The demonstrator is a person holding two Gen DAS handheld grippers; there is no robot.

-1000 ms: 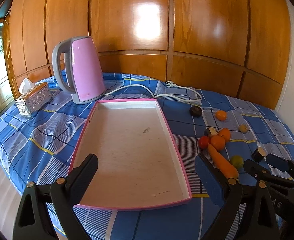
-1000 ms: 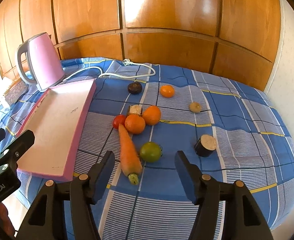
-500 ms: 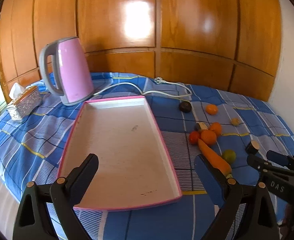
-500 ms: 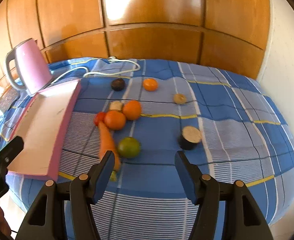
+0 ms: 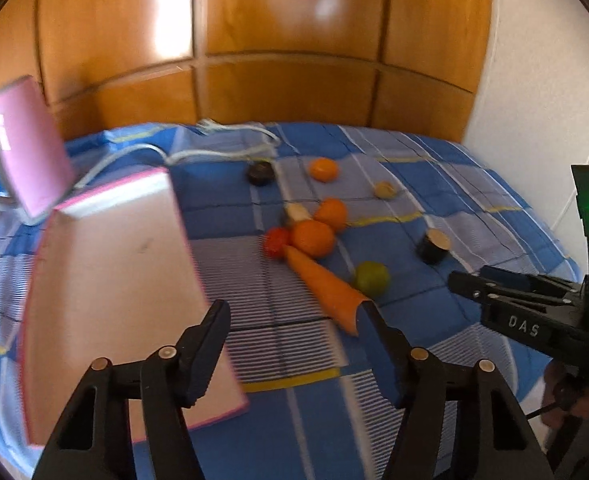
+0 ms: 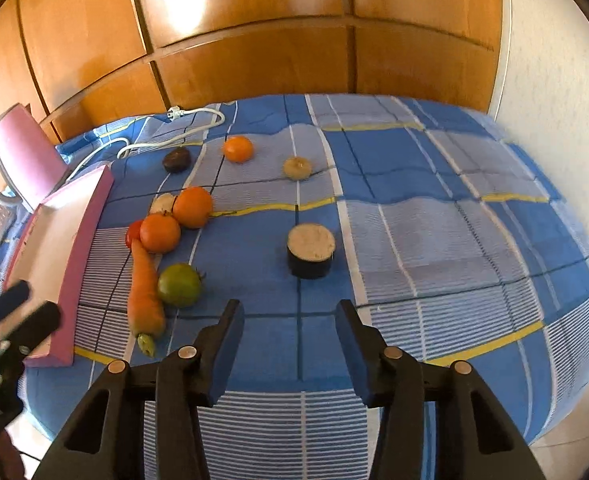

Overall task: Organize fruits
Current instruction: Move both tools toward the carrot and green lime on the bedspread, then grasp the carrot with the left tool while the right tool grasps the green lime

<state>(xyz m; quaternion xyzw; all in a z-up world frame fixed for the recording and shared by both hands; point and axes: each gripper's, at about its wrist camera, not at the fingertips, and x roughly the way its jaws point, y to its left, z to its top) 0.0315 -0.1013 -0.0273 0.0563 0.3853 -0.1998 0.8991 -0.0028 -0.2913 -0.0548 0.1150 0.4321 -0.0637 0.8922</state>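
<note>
- The left gripper (image 5: 294, 320) hangs above the blue checked cloth (image 6: 434, 240), its jaws spread wide with nothing between them; the thick end of the carrot (image 5: 322, 288) lies just beyond its right finger.
- The right gripper (image 6: 288, 320) is likewise wide and holds nothing, low over the cloth, with the cut eggplant piece (image 6: 310, 250) ahead of it.
- The pink-rimmed tray (image 5: 106, 280) sits on the left of the cloth with nothing in it.
- All the produce lies on the cloth to the right of the tray: the carrot with a green tomato (image 6: 179, 284) touching its side, and a red tomato (image 6: 134, 233) and two oranges (image 6: 160, 233) (image 6: 192, 207) bunched at its narrow end.
- Farther back lie a third orange (image 6: 238, 149), a dark round fruit (image 6: 177, 159) and a small pale one (image 6: 297, 168), well apart from one another.
- A pink kettle (image 6: 18, 156) stands behind the tray, its white cord (image 6: 182, 114) trailing across the cloth.
</note>
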